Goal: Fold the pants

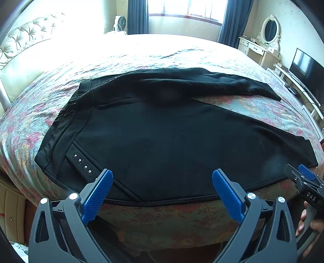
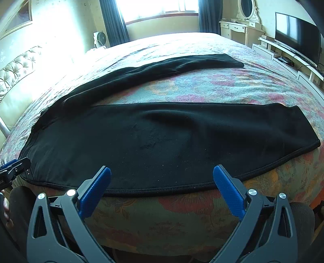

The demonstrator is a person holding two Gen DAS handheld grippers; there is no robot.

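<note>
Black pants (image 1: 162, 137) lie spread flat on the flowered bedspread (image 1: 232, 103), waist to the left, two legs running right. The near leg reaches the bed's front edge; the far leg (image 2: 172, 64) lies apart behind it. A studded pocket trim (image 1: 84, 163) shows near the waist. My left gripper (image 1: 162, 182) is open and empty, just over the near seam by the hip. My right gripper (image 2: 162, 178) is open and empty, over the near leg's (image 2: 162, 137) front edge. The right gripper also shows in the left wrist view (image 1: 303, 178); the left one shows in the right wrist view (image 2: 12, 168).
A padded headboard (image 1: 26, 36) stands at the left. A window with dark curtains (image 1: 182, 10) is at the back, a fan (image 1: 121, 22) beside it. A vanity with mirror (image 1: 267, 40) and a TV (image 1: 307, 74) on a white stand are at the right.
</note>
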